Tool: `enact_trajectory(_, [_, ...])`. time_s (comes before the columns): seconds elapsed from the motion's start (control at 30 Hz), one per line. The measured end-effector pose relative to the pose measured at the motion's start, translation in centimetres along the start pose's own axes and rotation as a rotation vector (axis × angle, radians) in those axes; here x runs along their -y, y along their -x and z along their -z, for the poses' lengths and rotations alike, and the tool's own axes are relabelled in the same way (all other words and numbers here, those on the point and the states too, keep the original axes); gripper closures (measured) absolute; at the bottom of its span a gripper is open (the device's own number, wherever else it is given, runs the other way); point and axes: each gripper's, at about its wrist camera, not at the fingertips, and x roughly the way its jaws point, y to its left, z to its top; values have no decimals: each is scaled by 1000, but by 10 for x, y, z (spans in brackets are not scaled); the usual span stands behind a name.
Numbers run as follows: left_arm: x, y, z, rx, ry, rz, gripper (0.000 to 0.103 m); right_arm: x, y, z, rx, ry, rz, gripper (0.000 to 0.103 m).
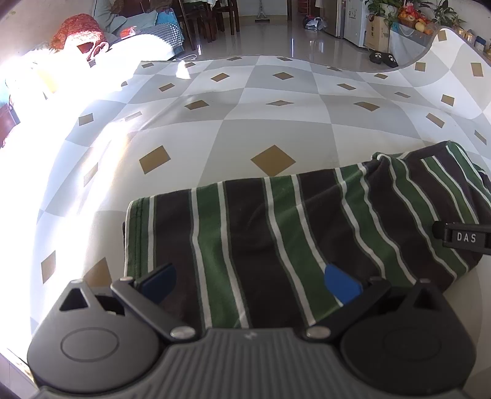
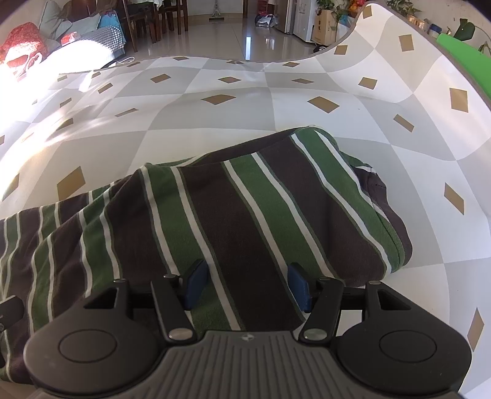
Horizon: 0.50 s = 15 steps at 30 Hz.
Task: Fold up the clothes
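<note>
A folded garment with green, dark brown and white stripes (image 1: pixel 276 233) lies on the checked mat (image 1: pixel 214 132). My left gripper (image 1: pixel 248 273) hovers over its near left part, jaws spread wide with nothing pinched between the blue pads (image 1: pixel 340 282). In the right wrist view the same garment (image 2: pixel 233 208) bulges up at its right end, where a dark collar edge (image 2: pixel 377 184) shows. My right gripper (image 2: pixel 247 270) stands about half open over the cloth's near edge. Its blue pads (image 2: pixel 196 285) are apart and the fabric between them lies flat, not bunched. A black part of the right gripper (image 1: pixel 460 238) shows at the left view's right edge.
The mat (image 2: pixel 307 92) carries grey and white squares with tan diamonds, and its far right corner curls upward. Bright sun washes out the left side. Beyond are a tiled floor (image 1: pixel 276 33), chairs, a red-patterned bundle (image 1: pixel 79 29), slippers (image 1: pixel 382 58) and plants.
</note>
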Motion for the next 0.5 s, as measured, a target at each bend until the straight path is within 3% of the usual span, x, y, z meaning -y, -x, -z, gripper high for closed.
enact_trajectory(0.5, [6, 7, 3, 4, -12, 23, 0, -1, 0, 0, 4, 12, 7, 46])
